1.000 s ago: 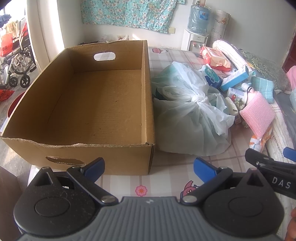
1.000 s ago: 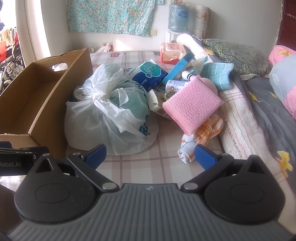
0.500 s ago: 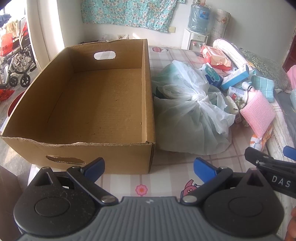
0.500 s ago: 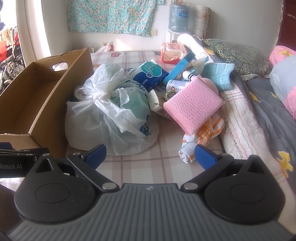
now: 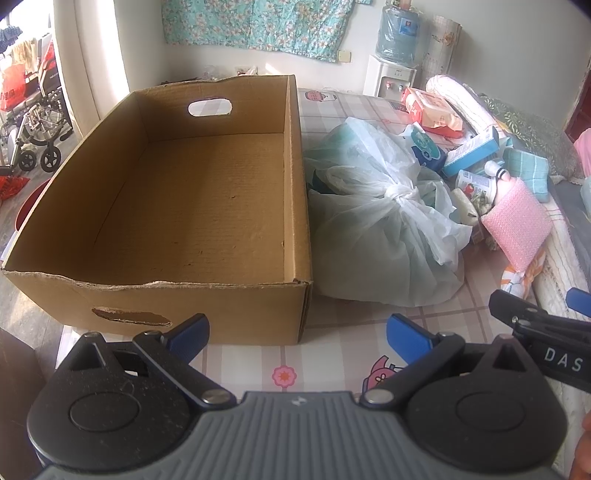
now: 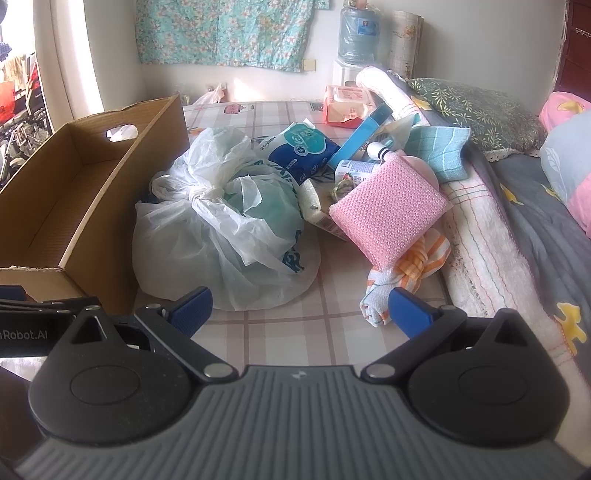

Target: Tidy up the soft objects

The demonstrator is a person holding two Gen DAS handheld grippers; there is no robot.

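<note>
Both grippers hover with fingers spread and nothing between them, low over the checked tablecloth (image 6: 325, 332).
Ahead-left of the left gripper (image 5: 297, 334) sits the open brown cardboard box (image 5: 207, 206); ahead of the right gripper (image 6: 300, 308) lie the knotted white plastic bag (image 6: 221, 229), pink knitted square pad (image 6: 388, 214) and orange-striped knotted cloth (image 6: 410, 273).

I see a pale wall (image 6: 461, 37), floral cloth (image 6: 225, 33) hung across it. Water dispenser (image 6: 356, 40) in the far corner. Daylight enters left, near a wheelchair (image 5: 37, 129). Checked cloth (image 5: 332, 314) covers the surface; bedding (image 6: 535, 229) lies right.
</note>
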